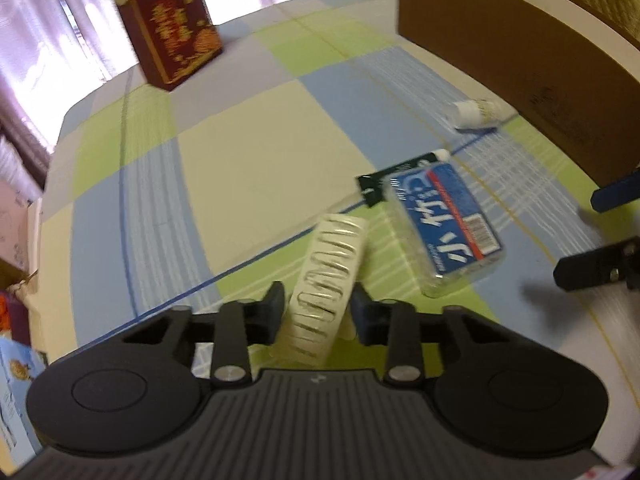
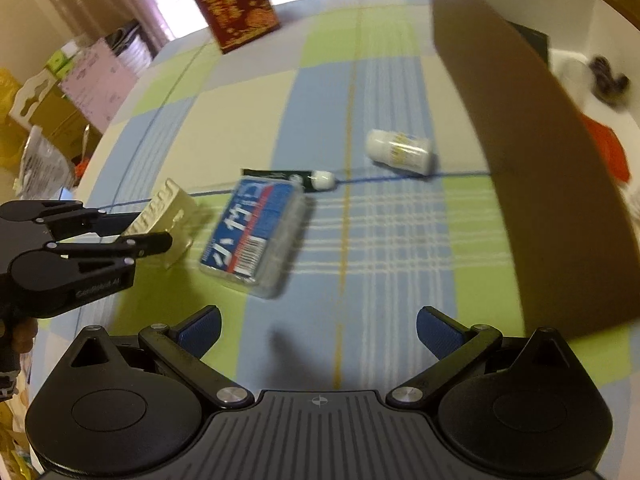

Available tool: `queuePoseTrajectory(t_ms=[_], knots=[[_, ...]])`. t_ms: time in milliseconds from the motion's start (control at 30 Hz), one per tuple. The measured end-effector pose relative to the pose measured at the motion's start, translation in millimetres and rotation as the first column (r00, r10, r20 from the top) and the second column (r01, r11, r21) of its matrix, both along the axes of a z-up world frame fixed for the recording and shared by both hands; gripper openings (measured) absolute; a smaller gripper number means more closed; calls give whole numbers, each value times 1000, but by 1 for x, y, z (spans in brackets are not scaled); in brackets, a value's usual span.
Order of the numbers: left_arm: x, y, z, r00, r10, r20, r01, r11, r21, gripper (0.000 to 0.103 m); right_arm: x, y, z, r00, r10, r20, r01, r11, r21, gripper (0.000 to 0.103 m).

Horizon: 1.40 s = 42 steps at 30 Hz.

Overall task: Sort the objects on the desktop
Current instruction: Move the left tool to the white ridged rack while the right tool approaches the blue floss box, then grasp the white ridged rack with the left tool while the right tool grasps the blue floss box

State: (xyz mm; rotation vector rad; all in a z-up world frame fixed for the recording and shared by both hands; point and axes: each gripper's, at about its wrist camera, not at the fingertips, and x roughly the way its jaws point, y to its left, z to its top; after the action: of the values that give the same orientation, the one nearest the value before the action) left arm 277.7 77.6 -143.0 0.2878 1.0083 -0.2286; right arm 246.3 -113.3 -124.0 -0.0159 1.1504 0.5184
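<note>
On a checked cloth (image 2: 256,120), the left gripper (image 1: 316,308) is clamped on a pale clip box (image 1: 328,280), lifting it tilted above the cloth. The right gripper (image 2: 318,332) hangs open over bare cloth, holding nothing. A blue-labelled clear case (image 2: 256,236) lies just beside the box, with a dark tube (image 2: 296,178) touching its far end. A white bottle (image 2: 400,152) lies on its side near a brown carton (image 2: 540,168).
</note>
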Motion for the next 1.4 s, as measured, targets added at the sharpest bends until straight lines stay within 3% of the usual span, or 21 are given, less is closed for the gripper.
queuePoseTrajectory(t_ms=[267, 533, 633, 733, 1067, 1400], knots=[[1, 33, 4, 983, 182, -6, -182, 983, 37, 24, 12, 42, -5, 994, 93, 56, -93, 996, 2, 101], [1, 58, 7, 954, 298, -44, -296, 954, 33, 24, 25, 78, -22, 985, 136, 105, -129, 989, -69, 99], [-1, 59, 8, 951, 307, -46, -305, 952, 36, 24, 28, 86, -29, 981, 149, 123, -137, 985, -103, 80], [-1, 58, 7, 948, 315, -52, -313, 949, 40, 24, 30, 86, -35, 981, 163, 107, -152, 983, -99, 69], [6, 58, -1, 944, 321, -71, -319, 947, 41, 27, 20, 71, -36, 954, 273, 124, -258, 959, -120, 59], [4, 46, -1, 952, 297, -71, -298, 955, 4, 23, -9, 41, -35, 939, 317, 137, -300, 945, -129, 58]])
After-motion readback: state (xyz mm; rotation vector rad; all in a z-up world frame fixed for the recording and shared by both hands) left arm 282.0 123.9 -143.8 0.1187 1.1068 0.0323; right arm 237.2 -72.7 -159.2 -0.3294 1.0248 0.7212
